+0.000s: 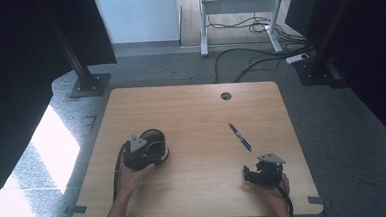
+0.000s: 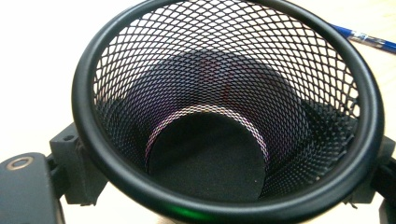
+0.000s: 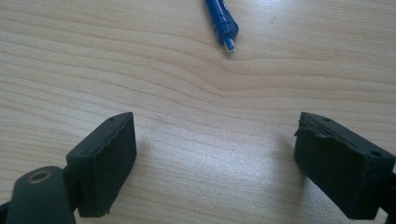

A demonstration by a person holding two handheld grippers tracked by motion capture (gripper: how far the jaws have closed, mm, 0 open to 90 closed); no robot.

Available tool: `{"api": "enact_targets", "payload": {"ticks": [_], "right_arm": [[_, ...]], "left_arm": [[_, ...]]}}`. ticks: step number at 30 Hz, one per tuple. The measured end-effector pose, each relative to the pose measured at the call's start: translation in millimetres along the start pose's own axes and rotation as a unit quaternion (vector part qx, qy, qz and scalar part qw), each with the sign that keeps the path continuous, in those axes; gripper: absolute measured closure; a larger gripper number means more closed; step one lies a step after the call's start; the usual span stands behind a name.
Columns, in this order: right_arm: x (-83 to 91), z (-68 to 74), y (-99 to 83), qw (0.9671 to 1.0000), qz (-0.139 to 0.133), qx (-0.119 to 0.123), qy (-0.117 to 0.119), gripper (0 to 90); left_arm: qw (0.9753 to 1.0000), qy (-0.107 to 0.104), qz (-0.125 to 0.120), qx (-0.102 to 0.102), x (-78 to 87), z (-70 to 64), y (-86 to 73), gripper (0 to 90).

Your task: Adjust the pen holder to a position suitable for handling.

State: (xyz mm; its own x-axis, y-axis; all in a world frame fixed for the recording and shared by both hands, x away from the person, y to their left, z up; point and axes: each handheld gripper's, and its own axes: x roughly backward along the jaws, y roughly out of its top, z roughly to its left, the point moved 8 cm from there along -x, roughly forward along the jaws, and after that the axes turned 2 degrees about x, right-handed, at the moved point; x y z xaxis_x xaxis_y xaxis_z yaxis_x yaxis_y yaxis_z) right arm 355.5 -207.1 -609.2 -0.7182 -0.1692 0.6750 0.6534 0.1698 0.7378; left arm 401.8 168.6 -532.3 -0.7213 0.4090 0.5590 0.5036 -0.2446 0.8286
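- The left tool [image 1: 145,150] sits at about 8 o'clock on the desk [image 1: 191,113] in the high view, with the person's left hand [image 1: 130,178] behind it.
- Its jaws press on either side of a black mesh cup [image 2: 224,116], gripping it; in the left gripper view the jaw blocks show at the cup's lower left and lower right, against the mesh wall.
- The cup [image 1: 155,140] looks tipped, its round mouth turned towards the tool's camera, so the dark solid bottom shows through the opening.
- A blue pen [image 1: 240,136] lies flat on the desk at about 3 o'clock of the cup, well apart from it, running from 11 o'clock to 5 o'clock.
- In the left gripper view a piece of the pen [image 2: 364,38] shows beyond the cup's rim at 2 o'clock.
- The right tool [image 1: 264,172] rests low at about 4 o'clock on the desk, held by the right hand [image 1: 278,189], just near the pen's closer end.
- Its jaws stand wide apart with bare wood between them, holding nothing.
- In the right gripper view the pen's tip [image 3: 223,23] lies ahead at 12 o'clock, clear of both jaws.
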Motion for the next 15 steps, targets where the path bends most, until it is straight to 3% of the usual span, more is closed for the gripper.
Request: {"api": "enact_targets", "payload": {"ticks": [15], "right_arm": [[0.0, 0.0, 0.0, 1.0, 0.0, 0.0, 0.0, 12.5]], "left_arm": [[0.9997, -0.018, -0.009, -0.015, 4.3, -22.6, 6.7, 10.7]]}}
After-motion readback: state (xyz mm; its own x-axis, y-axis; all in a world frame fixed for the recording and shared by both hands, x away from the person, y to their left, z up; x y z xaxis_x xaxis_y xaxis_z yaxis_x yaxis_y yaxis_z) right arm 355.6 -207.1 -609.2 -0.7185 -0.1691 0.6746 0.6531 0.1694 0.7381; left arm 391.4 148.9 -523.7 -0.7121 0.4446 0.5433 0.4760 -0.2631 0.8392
